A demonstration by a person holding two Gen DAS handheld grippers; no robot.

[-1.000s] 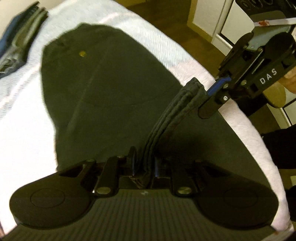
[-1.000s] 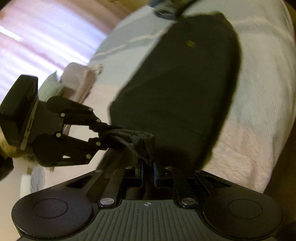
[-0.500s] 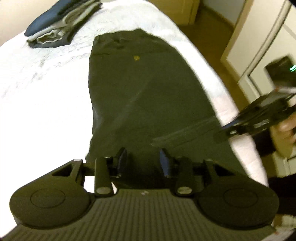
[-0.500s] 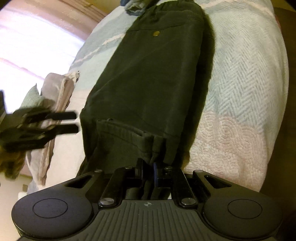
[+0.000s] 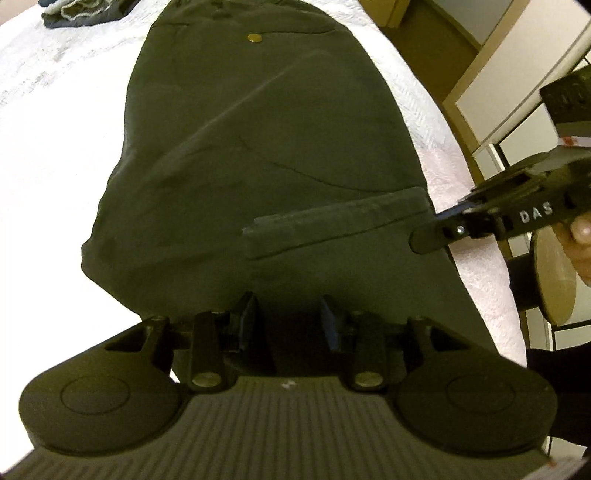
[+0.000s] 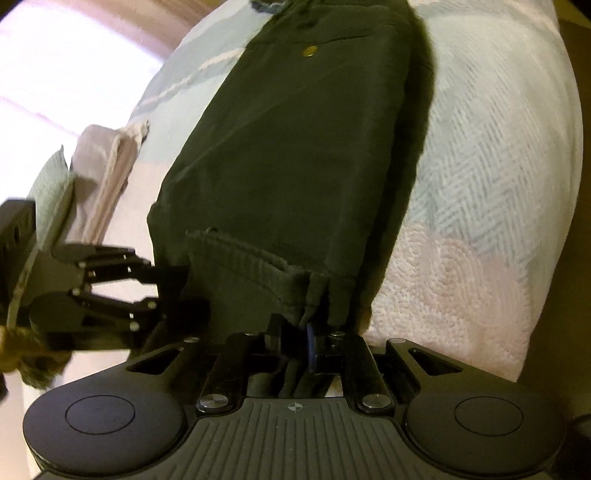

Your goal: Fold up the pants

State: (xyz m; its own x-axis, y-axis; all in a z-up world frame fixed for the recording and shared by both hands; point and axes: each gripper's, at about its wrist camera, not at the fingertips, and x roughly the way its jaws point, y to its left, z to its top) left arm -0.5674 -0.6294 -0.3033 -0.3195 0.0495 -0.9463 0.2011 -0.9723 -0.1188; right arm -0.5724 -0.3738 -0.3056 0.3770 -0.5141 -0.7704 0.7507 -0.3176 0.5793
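Dark pants lie lengthwise on a bed with a white and pale pink textured cover, the waistband at the far end, where a brass button shows. The leg ends are folded back over the legs, so the hem lies as a flat band across the near part of the pants. The left gripper hovers over the near fold with its jaws wide apart and nothing between them. The right gripper has its jaws pinched tight on the hem corner at the pants' right edge. A hand holds it. A pile of other clothes sits at the far left of the bed, apart from the pants
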